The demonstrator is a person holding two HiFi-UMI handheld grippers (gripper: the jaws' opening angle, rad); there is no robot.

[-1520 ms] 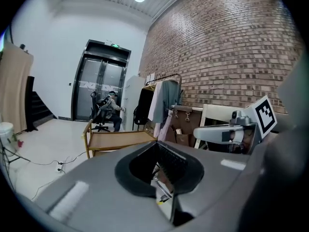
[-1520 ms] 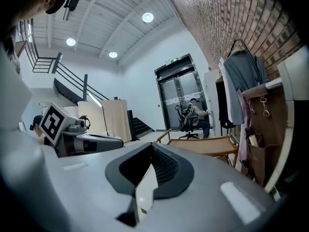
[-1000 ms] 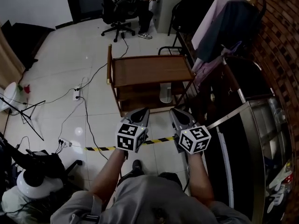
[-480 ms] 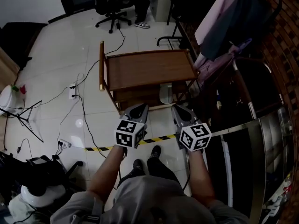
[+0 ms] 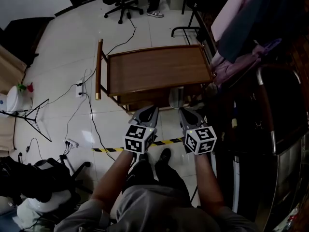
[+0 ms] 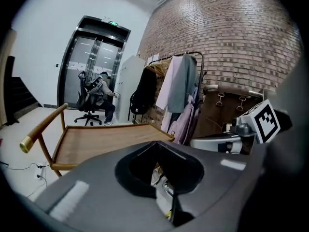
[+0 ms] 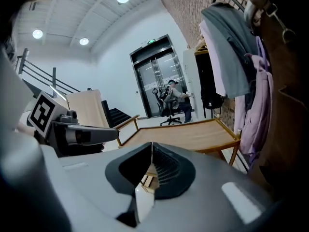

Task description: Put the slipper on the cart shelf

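The wooden cart [image 5: 154,71] stands on the white floor just ahead of both grippers, its top shelf bare. A pale slipper-like thing [image 5: 175,98] shows under the top's near edge, between the cart's lower frame and the floor; I cannot tell which it rests on. My left gripper [image 5: 149,111] and right gripper [image 5: 186,114] are held side by side, both shut with nothing in them, their tips close to the cart's near edge. The left gripper [image 6: 155,144] view looks over the cart top [image 6: 101,137]. So does the right gripper [image 7: 151,146] view, with the cart top [image 7: 193,132] beyond.
A clothes rack [image 5: 251,28] with hanging garments crowds the cart's right side. Black-and-yellow tape [image 5: 108,149] crosses the floor by the person's feet. Cables [image 5: 91,110] and a power strip [image 5: 79,87] lie left of the cart. An office chair [image 5: 123,4] stands behind it.
The person has stepped forward, so the cart is nearer and larger in the head view. Both grippers stay shut and side by side.
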